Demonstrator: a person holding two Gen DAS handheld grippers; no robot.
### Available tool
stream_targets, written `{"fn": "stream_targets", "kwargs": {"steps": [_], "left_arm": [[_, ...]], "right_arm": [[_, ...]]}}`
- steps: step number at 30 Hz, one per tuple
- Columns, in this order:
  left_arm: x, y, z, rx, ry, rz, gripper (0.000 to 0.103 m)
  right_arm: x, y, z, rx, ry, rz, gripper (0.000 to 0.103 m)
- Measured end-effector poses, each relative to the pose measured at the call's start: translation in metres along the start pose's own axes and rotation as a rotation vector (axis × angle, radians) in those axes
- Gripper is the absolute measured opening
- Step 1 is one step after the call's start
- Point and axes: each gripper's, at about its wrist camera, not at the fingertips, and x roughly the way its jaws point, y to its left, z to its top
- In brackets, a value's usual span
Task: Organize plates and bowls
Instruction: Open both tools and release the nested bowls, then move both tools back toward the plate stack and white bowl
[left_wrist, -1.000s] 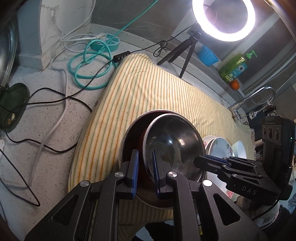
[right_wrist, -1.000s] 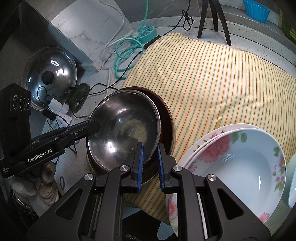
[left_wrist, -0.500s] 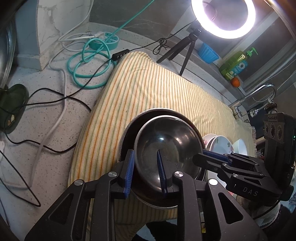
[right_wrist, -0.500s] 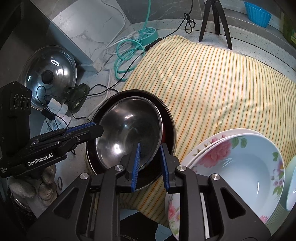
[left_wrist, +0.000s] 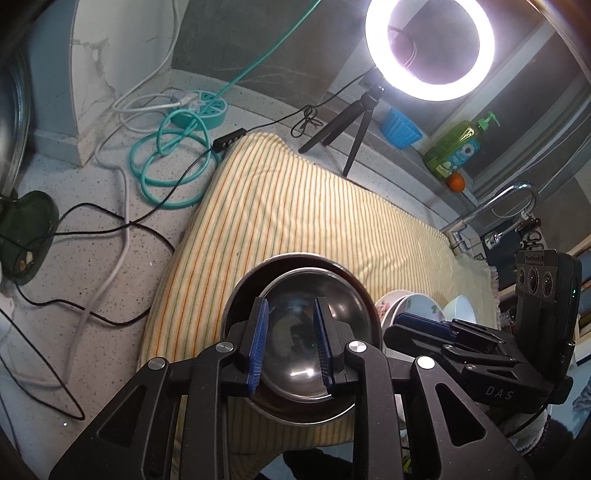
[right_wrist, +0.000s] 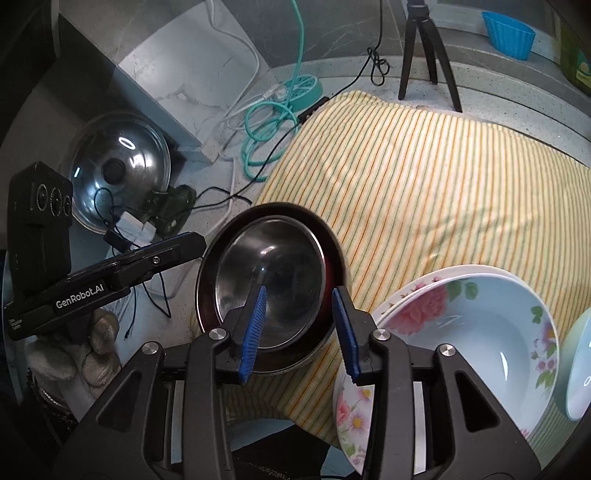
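Steel-in-steel step: the smaller steel bowl (right_wrist: 271, 284) sat nested inside the larger dark-rimmed bowl (right_wrist: 334, 258), lower centre of both views; I judged the nesting step finished, with both tools clear of it.
Striped cloth: a yellow striped towel (right_wrist: 424, 192) covered the middle of the right wrist frame and bore all the dishes.
Speckled counter: grey worktop (left_wrist: 92, 266) at left, strewn with black and white cables and a teal coiled cord (left_wrist: 170, 166).
Room: a ring light (left_wrist: 430, 48) on a tripod at upper right, a green soap bottle (left_wrist: 456, 147) and a tap (left_wrist: 495, 206) beside it; a glass pot lid (right_wrist: 118, 170) at left of the right wrist view.
Floral dishes: two flowered plates (right_wrist: 469, 332) stacked at lower right, just beside the nested bowls.
Right gripper (right_wrist: 301, 328): jaws wide, holding nothing.
Left gripper (left_wrist: 290, 343): jaws wide, empty, above the bowls.
Next move: probably a grip on a floral rim; thin glazed edges would need a square, firm pinch.
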Motion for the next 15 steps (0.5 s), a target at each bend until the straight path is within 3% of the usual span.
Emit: {"fn": "stream_targets", "kwargs": {"steps": [2,5,8,11,15], "left_arm": [[-0.002,-0.006,0.001,-0.001,-0.007,-0.016,0.023],[-0.002,-0.020,0.001,0.026,-0.021,-0.026,0.024],[0.001,-0.035,0.001,0.050,-0.019,-0.052,0.024],[0.005,-0.052,-0.001,0.076,-0.018,-0.074,0.024],[0.016,-0.074,-0.004,0.102,-0.003,-0.105,0.024]], "right_arm": [[-0.012,-0.003,0.000,-0.001,-0.026,-0.004,0.041],[-0.029,-0.011,-0.001,0.004,-0.067,-0.011,0.059],[-0.048,-0.026,-0.004,0.033,-0.101,-0.017,0.062],[-0.065,-0.045,-0.008,0.067,-0.134,-0.032,0.078],[-0.088,-0.070,-0.015,0.101,-0.170,-0.077,0.082]]}}
